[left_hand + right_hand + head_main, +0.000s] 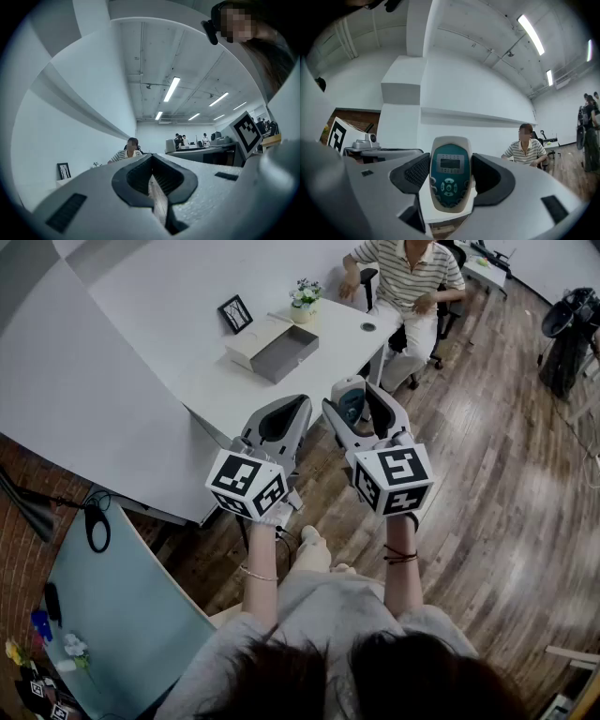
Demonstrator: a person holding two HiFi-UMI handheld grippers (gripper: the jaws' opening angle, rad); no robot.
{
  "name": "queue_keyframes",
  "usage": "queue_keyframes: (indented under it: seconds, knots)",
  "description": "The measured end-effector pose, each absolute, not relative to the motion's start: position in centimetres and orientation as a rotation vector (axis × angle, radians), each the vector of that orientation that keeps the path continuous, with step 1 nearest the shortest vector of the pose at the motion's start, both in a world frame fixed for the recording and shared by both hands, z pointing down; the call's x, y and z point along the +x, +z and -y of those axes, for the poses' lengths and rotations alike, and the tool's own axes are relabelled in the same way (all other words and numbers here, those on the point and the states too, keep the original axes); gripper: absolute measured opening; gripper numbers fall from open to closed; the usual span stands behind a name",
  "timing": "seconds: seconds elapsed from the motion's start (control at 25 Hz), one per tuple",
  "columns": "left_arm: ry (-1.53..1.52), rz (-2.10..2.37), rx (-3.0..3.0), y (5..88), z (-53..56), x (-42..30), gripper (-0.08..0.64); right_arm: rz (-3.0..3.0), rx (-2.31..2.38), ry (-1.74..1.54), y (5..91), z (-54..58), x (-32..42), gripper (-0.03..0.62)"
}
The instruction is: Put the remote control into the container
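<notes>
The remote control [351, 396], white with a teal face and buttons, stands upright between the pads of my right gripper [354, 405], which is shut on it. In the right gripper view the remote control [449, 180] fills the gap of the right gripper [449, 172]. My left gripper [287, 407] hangs beside it, shut and holding nothing; in its own view the left gripper [153, 165] shows only a thin slit. Both are held in the air off the white table's [141, 381] near edge. The container [281, 354], an open grey box, lies on the table farther back.
A white lid or sleeve [249, 341] lies against the container. A small picture frame [234, 313] and a flower pot [306, 300] stand behind it. A person in a striped shirt [405, 277] sits at the table's far end. A black bag [570, 334] stands at right on the wooden floor.
</notes>
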State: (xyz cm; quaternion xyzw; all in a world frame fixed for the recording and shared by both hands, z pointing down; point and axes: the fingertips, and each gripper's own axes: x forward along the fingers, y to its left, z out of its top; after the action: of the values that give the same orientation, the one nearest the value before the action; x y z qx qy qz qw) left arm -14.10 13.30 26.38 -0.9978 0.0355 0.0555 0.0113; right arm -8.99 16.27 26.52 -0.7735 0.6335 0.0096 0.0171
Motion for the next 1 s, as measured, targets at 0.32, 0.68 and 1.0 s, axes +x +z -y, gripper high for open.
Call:
queue_keyframes:
  seconds: [0.32,0.68,1.0]
  knots:
    - [0.168,-0.117,-3.127,26.9,-14.4,-16.0,0.003,-1.995,-2.424,0.037,26.5,-16.9,-10.7,0.281]
    - [0.137,-0.141,-3.142,27.9,-14.7,-16.9,0.003,-1.976,-2.422,-0.025,27.5,-16.8,-11.1,0.281]
    - [0.077,-0.198,-3.179,30.3,-11.9,-17.2,0.003,-2.0,-2.4,-0.111,29.7,-13.7,-10.6,0.281]
